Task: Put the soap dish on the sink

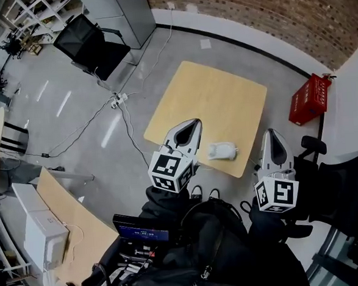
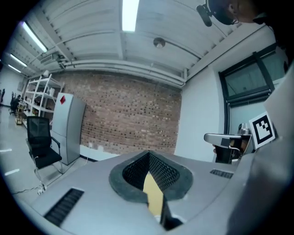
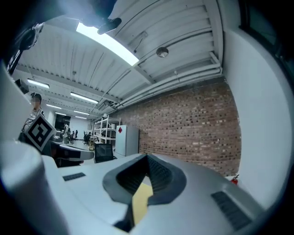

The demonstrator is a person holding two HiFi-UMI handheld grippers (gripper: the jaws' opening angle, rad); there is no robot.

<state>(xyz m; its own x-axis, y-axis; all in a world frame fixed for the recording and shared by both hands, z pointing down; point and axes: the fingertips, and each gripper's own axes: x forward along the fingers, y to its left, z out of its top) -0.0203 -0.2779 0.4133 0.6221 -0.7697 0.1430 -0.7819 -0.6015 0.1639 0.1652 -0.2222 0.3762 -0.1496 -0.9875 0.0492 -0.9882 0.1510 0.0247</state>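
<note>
One square pale-wood desk (image 1: 224, 96), one white soap dish (image 1: 222, 151), one red plastic crate (image 1: 310, 99), one black office chair (image 1: 92, 44), and two grey grippers: left gripper (image 1: 193, 125), right gripper (image 1: 272, 135).

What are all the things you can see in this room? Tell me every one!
table: one, light wood, middle of the floor
white object: one, white, on the table's near edge; too small to tell what it is
red crate: one, red, on the floor right of the table
office chair: one, black, upper left
cabinet: one, grey, behind the chair
brick wall: one, brown, along the top
power strip: one, white, on the floor left of the table, cables running from it
second table: one, light wood, lower left
white box: one, white, on the second table
left gripper: one, white, jaws shut, empty
right gripper: one, white, jaws shut, empty
</note>
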